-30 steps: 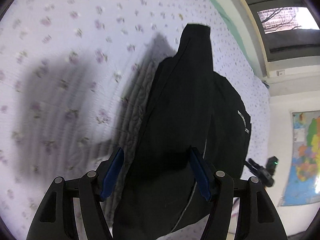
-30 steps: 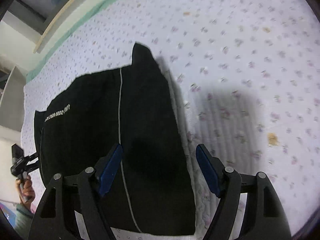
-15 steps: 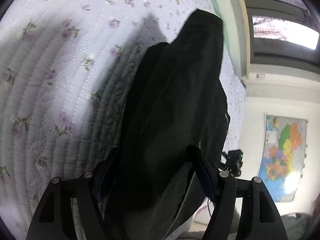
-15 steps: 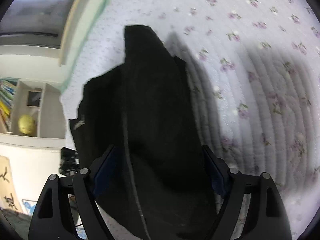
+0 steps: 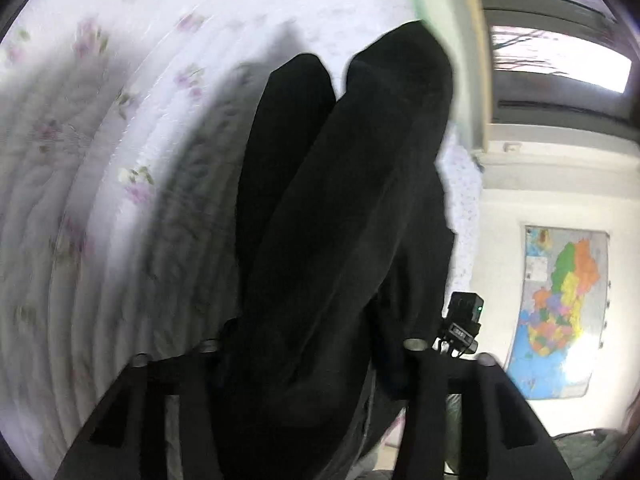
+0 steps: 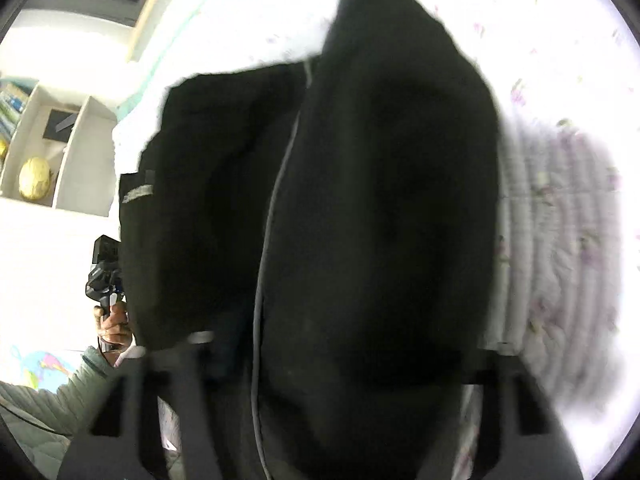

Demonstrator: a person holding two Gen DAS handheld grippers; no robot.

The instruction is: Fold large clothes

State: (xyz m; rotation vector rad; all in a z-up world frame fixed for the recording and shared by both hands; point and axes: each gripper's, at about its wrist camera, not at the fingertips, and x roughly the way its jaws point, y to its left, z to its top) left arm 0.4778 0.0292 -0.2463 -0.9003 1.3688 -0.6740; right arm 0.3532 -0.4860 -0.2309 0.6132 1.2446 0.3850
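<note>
The black clothes [image 5: 344,216] hang up off the flowery bed [image 5: 100,160], bunched between both claws. They cover the left claw [image 5: 312,344] and right claw [image 6: 344,344], so I cannot tell their grip.

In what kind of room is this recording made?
Probably a bedroom at home: the black garment is lifted over a flowered quilt as on a bed, with a wall map and a shelf nearby.
</note>
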